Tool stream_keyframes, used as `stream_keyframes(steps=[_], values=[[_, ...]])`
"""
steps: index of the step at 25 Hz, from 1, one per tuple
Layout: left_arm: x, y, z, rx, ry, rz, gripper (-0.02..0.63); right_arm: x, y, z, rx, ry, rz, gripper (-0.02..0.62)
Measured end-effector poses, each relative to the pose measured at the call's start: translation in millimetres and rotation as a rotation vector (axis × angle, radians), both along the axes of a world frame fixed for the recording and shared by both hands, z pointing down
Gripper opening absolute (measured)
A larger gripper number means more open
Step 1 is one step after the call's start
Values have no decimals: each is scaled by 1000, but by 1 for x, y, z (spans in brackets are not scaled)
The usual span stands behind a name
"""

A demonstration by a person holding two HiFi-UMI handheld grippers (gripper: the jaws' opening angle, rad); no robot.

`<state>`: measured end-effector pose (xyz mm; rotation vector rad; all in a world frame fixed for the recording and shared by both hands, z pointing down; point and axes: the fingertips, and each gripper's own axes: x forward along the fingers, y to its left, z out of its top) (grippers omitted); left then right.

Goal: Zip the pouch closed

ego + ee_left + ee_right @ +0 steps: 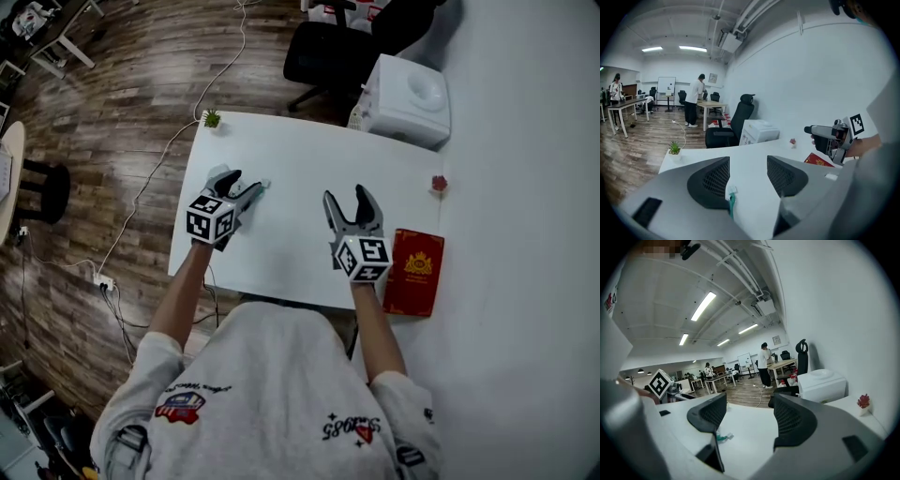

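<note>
right gripper (347,196) beside red booklet (415,272)

The table (281,234) is white, the booklet (415,272) red with a gold emblem, the chair (323,56) black, the small tag (731,199) seemingly teal and white.

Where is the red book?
In the head view, the red book lies on the table's right edge, beside the right gripper, with a little red flower beyond it.
</note>
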<state>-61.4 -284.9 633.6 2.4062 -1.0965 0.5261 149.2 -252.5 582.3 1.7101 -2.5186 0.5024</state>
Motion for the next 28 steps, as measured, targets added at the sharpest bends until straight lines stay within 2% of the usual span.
stream_keyframes(steps=[11,23,28], values=[[22,-25,77,-178,-76,48,242,14,-3,37,-77,-8,55,302],[30,-42,145,-331,-138,28,242,34,-4,51,-116,-3,100,302],[30,-47,171,-413,-141,-8,242,46,-3,58,-130,-1,124,302]])
